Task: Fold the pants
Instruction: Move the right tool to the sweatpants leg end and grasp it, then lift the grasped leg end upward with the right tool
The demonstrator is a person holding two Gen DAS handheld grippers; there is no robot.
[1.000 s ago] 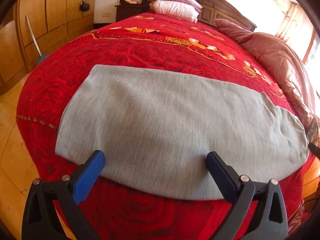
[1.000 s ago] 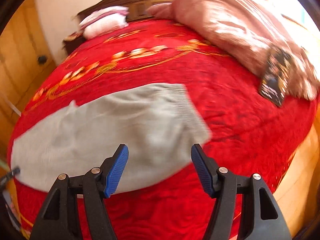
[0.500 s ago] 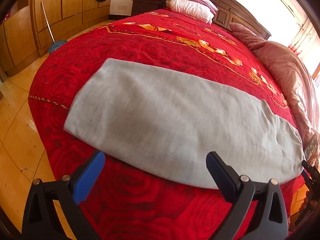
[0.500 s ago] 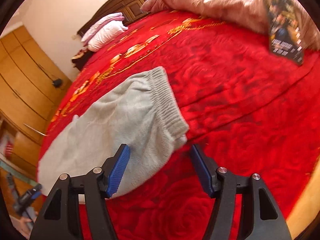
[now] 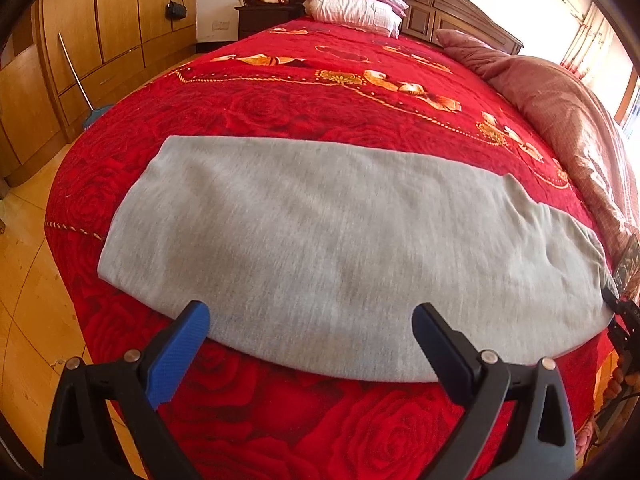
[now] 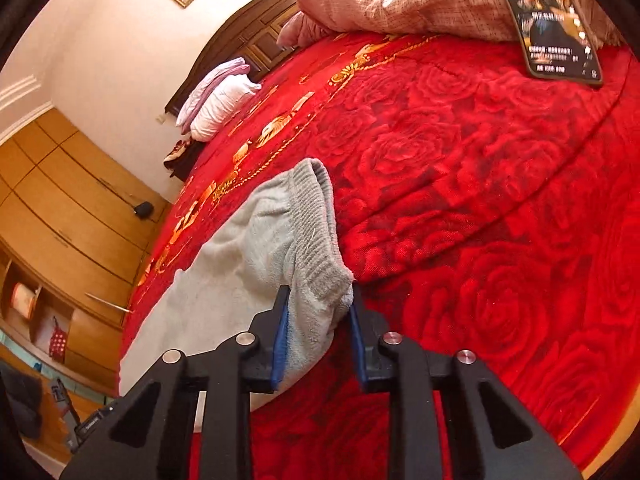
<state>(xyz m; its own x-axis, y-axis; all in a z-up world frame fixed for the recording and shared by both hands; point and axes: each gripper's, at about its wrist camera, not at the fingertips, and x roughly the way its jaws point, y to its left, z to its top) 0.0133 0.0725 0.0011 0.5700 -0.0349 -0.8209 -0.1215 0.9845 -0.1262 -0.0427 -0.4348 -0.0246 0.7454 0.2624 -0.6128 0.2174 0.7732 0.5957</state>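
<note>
Since the earlier frame, the right hand-held gripper [image 6: 316, 308] has dropped onto the waistband corner of the one pair of grey pants [image 5: 340, 248], its jaws closing with the fabric between them. The left hand-held gripper [image 5: 310, 332] hovers open over the pants' near edge on the bed [image 5: 280, 92], open red bedspread beyond.

Bright daylight floods in from the window [image 5: 592, 40] at far right, blowing out that corner and glaring on the quilt [image 5: 572, 128]. The bedspread [image 5: 280, 104] glows saturated red. Fisheye bending curves every edge, with dark vignette corners. The pants [image 5: 320, 248] look slightly soft; shadows stay faint.
</note>
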